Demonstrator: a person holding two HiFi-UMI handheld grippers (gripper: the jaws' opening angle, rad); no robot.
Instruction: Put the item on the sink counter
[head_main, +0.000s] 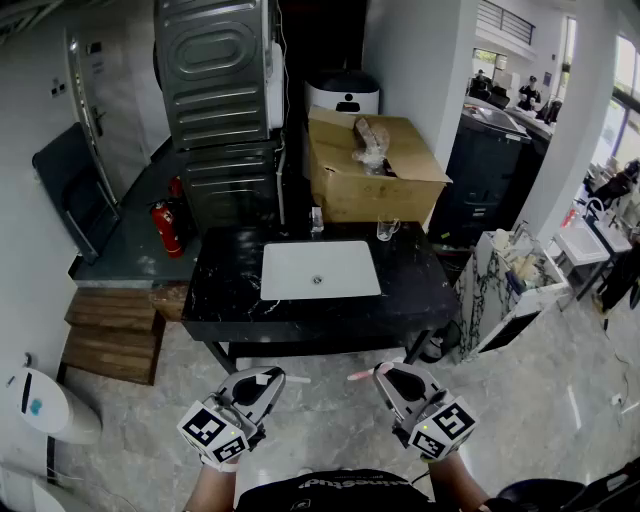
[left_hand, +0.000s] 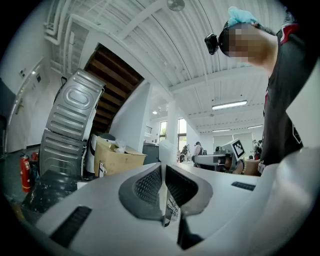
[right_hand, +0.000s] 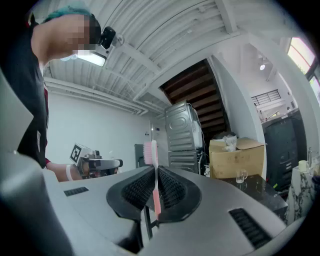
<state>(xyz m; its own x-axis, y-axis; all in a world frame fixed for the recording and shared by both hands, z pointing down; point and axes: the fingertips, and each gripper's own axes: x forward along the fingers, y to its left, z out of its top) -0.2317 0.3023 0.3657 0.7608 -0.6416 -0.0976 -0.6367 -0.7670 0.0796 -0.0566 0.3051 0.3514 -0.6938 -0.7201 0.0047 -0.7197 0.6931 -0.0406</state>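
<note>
The black marble sink counter with its white basin stands ahead of both grippers, which hang in front of and below its near edge. My left gripper is shut on a flat white tube, whose tip sticks out past the jaws. My right gripper is shut on a pink toothbrush held upright, bristle head at the top. In the head view the toothbrush points left from the jaws.
A glass cup and a small bottle stand at the counter's back edge. Behind are a cardboard box and stacked metal appliances. A fire extinguisher and wooden steps lie left, a white marble cabinet right.
</note>
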